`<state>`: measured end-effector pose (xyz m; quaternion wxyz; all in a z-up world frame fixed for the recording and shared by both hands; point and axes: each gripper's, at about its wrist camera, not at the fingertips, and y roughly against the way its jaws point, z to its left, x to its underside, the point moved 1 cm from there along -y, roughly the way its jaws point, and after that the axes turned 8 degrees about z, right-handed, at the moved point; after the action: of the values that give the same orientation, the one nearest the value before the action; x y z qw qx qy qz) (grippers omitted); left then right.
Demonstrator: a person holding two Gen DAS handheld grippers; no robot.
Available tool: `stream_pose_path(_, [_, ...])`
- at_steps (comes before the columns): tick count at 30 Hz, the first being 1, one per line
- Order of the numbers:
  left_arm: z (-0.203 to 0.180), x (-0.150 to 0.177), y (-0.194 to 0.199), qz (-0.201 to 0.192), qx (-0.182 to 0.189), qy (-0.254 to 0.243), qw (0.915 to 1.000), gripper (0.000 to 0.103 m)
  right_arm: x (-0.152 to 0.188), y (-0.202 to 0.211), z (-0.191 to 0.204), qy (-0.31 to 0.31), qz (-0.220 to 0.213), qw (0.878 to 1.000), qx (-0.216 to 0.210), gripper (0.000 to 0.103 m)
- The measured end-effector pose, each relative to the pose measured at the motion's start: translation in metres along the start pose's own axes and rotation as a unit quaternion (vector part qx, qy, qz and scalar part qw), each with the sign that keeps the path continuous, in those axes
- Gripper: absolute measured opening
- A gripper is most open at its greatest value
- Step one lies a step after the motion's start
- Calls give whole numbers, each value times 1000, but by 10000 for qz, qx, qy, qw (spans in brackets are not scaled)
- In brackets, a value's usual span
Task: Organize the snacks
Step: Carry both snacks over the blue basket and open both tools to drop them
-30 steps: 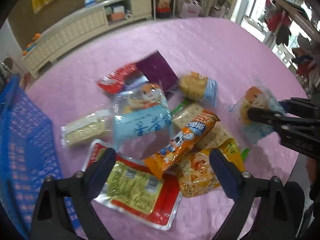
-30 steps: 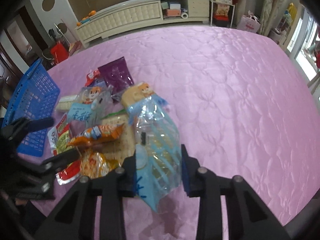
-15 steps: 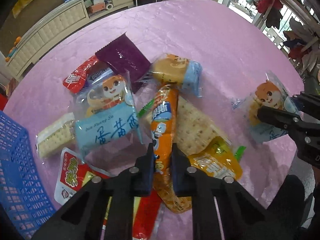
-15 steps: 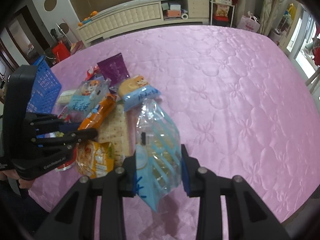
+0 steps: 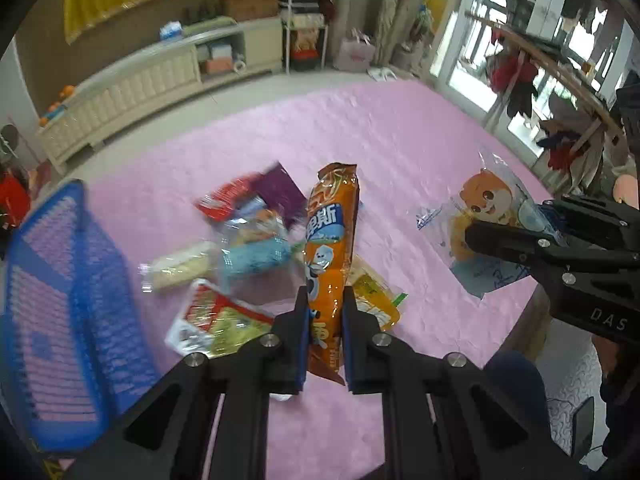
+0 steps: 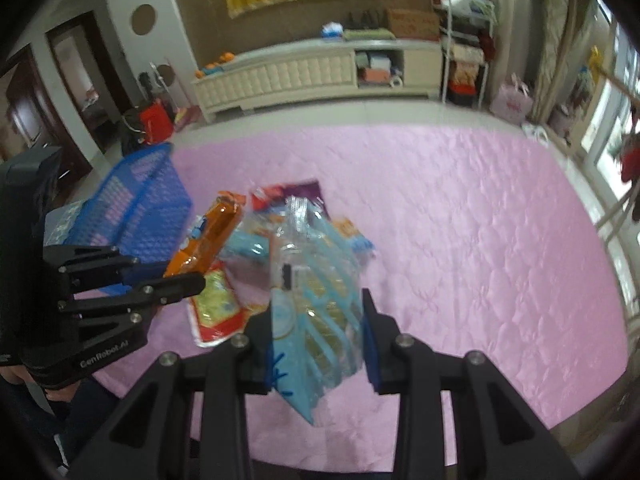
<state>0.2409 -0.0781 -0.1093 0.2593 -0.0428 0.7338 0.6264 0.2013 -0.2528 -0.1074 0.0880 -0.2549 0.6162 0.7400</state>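
Note:
My left gripper [image 5: 325,322] is shut on a long orange snack pack [image 5: 330,240] and holds it upright above the pile; it also shows in the right wrist view [image 6: 208,240]. My right gripper [image 6: 318,328] is shut on a clear blue-printed snack bag [image 6: 316,292] and holds it off the table; the left wrist view shows its squirrel print [image 5: 486,216]. Several snack packs [image 5: 240,248] lie on the pink tablecloth [image 5: 400,152]. A blue basket [image 5: 52,312] stands at the left, also in the right wrist view [image 6: 136,208].
A red and yellow pack [image 5: 212,320] lies nearest my left gripper. The table's near edge [image 5: 536,312] is at the right. A white cabinet [image 6: 312,76] stands beyond the table.
My left gripper has lifted the orange pack off the pile and tilted up. My right gripper has also risen with its bag. The basket is more in view.

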Motion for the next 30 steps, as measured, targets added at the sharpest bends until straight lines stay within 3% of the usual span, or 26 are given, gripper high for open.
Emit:
stream_pose_path(8, [42, 19, 66, -486, -223, 389, 9978, 12, -20, 38, 63, 439, -379, 9978, -326, 38])
stream_pose_path(16, [106, 48, 112, -719, -789, 725, 9916, 12, -54, 29, 138, 939, -490, 9917, -725, 38])
stream_pose_path(22, [167, 58, 111, -601, -990, 1008, 9881, 13, -82, 0, 178, 1151, -322, 9877, -1012, 38])
stream_pose_path(30, [233, 48, 75, -232, -893, 1252, 9878, 13, -119, -59, 220, 1254, 136, 9857, -1119, 38])
